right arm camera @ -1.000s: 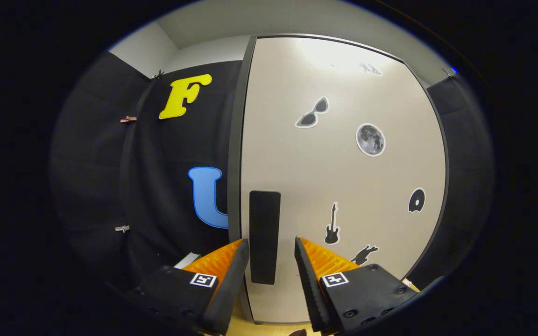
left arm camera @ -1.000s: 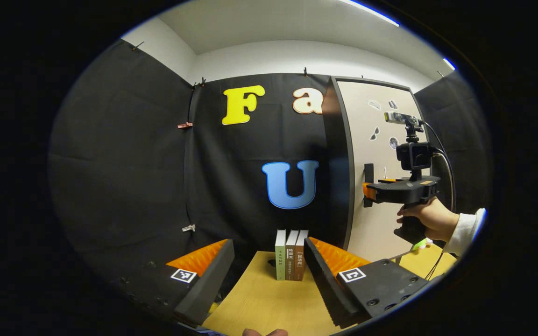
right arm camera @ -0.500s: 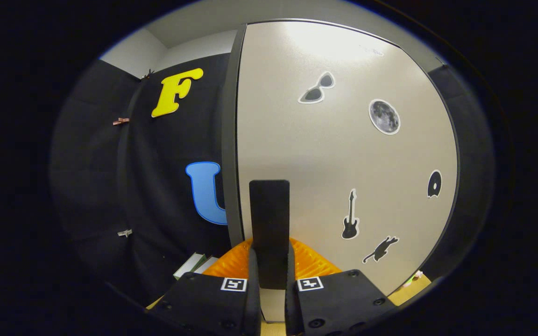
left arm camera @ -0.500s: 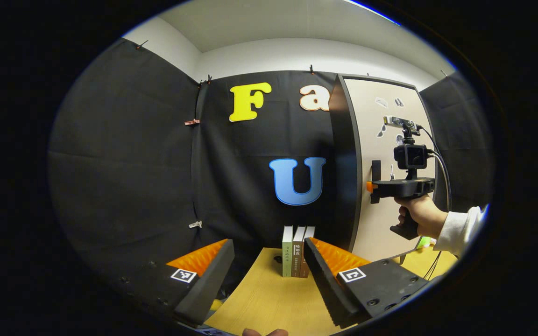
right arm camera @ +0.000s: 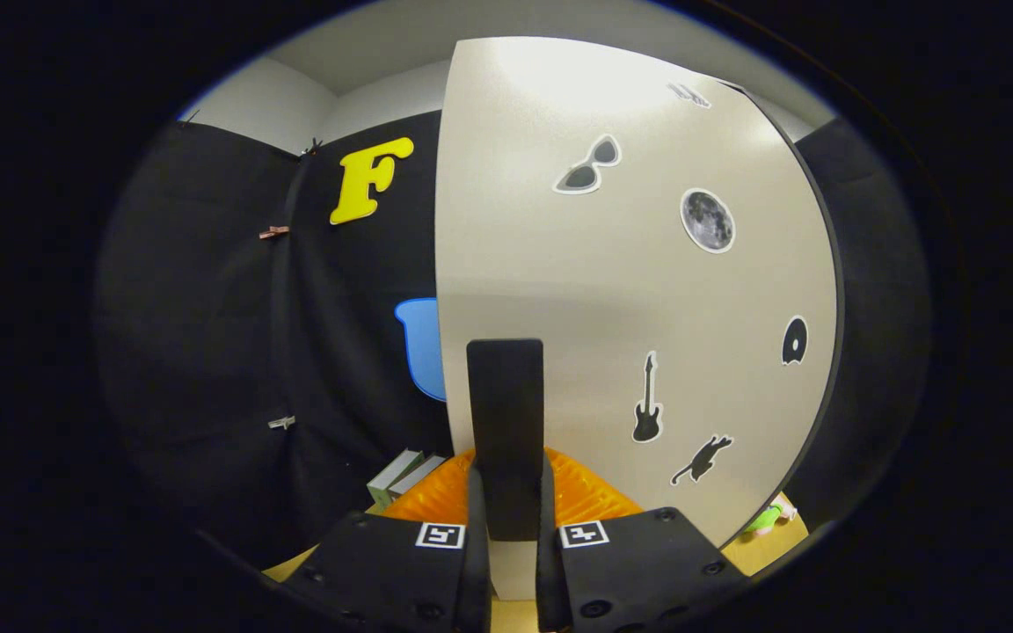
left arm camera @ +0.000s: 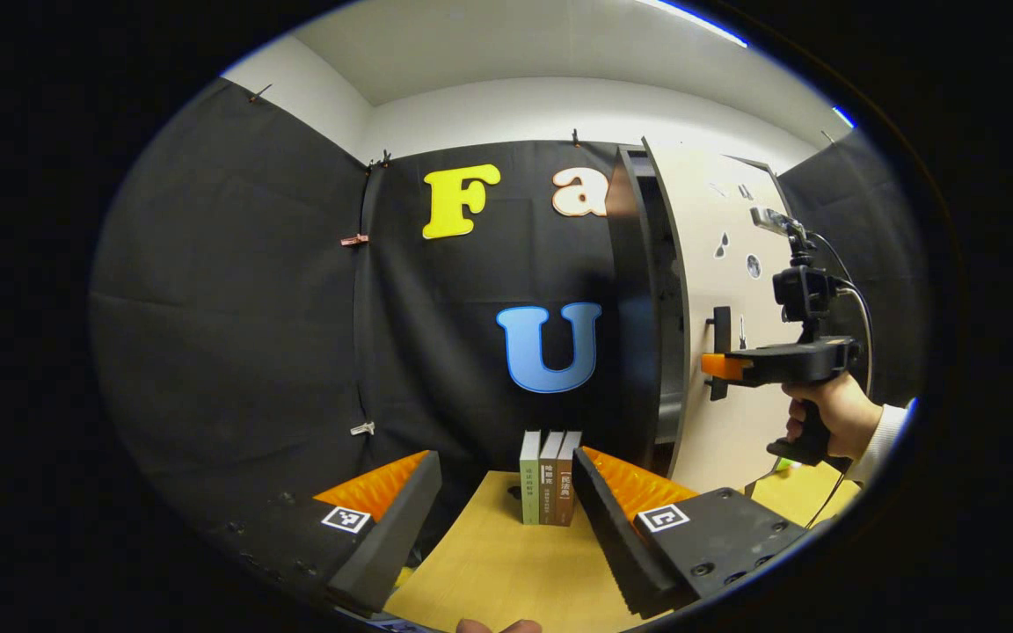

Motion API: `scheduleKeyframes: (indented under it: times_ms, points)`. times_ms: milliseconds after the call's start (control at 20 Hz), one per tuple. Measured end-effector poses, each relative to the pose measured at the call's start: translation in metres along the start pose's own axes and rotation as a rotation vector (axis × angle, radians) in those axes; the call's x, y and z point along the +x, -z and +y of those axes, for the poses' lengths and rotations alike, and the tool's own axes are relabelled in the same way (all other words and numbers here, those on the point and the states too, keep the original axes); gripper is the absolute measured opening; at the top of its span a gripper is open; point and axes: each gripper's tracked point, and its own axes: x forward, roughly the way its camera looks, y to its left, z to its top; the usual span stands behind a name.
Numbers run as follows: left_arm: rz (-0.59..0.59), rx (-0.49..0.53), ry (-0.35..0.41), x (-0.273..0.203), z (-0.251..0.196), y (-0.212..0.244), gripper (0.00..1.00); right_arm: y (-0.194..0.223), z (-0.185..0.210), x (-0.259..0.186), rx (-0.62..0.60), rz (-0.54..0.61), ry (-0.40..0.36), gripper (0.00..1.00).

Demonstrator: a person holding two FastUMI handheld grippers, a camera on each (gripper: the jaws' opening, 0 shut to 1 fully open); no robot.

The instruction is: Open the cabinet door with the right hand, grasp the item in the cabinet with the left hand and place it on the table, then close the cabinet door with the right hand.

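A tall cabinet stands at the right of the table; its pale door (left arm camera: 717, 264) (right arm camera: 612, 290), dotted with small stickers, hangs partly ajar. My right gripper (right arm camera: 506, 519) is shut on the door's dark vertical handle (right arm camera: 506, 422), which rises between both fingers. In the left gripper view that same right gripper (left arm camera: 717, 367) pinches the handle (left arm camera: 719, 338), held by a hand (left arm camera: 823, 413) in a white sleeve. A narrow dark gap (left arm camera: 669, 334) shows the cabinet's inside; what it holds is hidden. My left gripper (left arm camera: 506, 514) hovers open over the wooden table (left arm camera: 498, 571), holding nothing.
Three upright books (left arm camera: 549, 477) (right arm camera: 405, 475) stand at the table's far edge against the black cloth wall. A small green object (right arm camera: 766, 519) lies on the table past the door's lower right corner. A cable (left arm camera: 858, 334) trails from the right gripper's camera mount.
The right gripper closed on the door handle, and the door has since swung outward, opening a gap at its left edge. The left gripper has stayed about where it was, open.
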Motion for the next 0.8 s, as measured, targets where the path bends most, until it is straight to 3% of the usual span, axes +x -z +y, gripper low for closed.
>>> scheduleKeyframes:
  times_ms: [400,800]
  points:
    - [-0.041,-0.027,0.074,0.001,-0.052,-0.016,0.94,-0.002,-0.015,-0.042,0.056,0.007,-0.065,0.24]
    - [-0.054,-0.044,0.133,0.007,-0.103,-0.023,0.94,-0.004,-0.038,-0.074,0.065,0.004,-0.071,0.23]
